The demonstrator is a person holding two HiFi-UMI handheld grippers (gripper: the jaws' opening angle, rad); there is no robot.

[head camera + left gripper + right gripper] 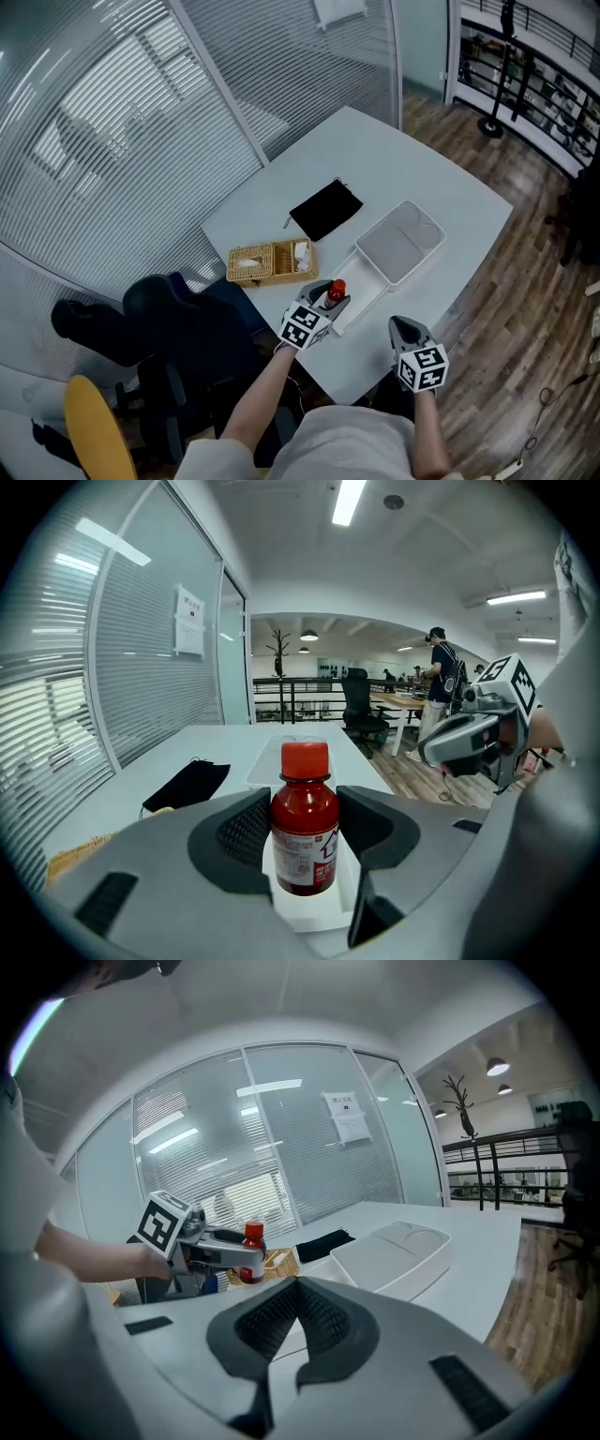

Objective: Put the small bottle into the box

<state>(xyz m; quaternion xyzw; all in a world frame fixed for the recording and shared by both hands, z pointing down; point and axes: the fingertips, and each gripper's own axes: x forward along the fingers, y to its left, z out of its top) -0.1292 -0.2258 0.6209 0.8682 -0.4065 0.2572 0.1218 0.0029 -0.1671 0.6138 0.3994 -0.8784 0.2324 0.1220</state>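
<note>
The small bottle (335,293) is red with a red cap and a white label. It stands upright between the jaws of my left gripper (323,307), which is shut on it. In the left gripper view the bottle (305,823) fills the gap between the dark pads, over a flat white lid (302,909). The white box (400,241) lies open just beyond, right of the bottle. My right gripper (409,339) hangs near the table's front edge, jaws shut with nothing between them. Its own view shows the bottle (252,1252), the left gripper (208,1247) and the box (389,1256).
A black pouch (325,208) lies behind the box, and a wicker basket (270,262) sits left of the bottle. The white lid (363,289) lies against the box's near side. A dark office chair (178,328) stands at the table's left edge.
</note>
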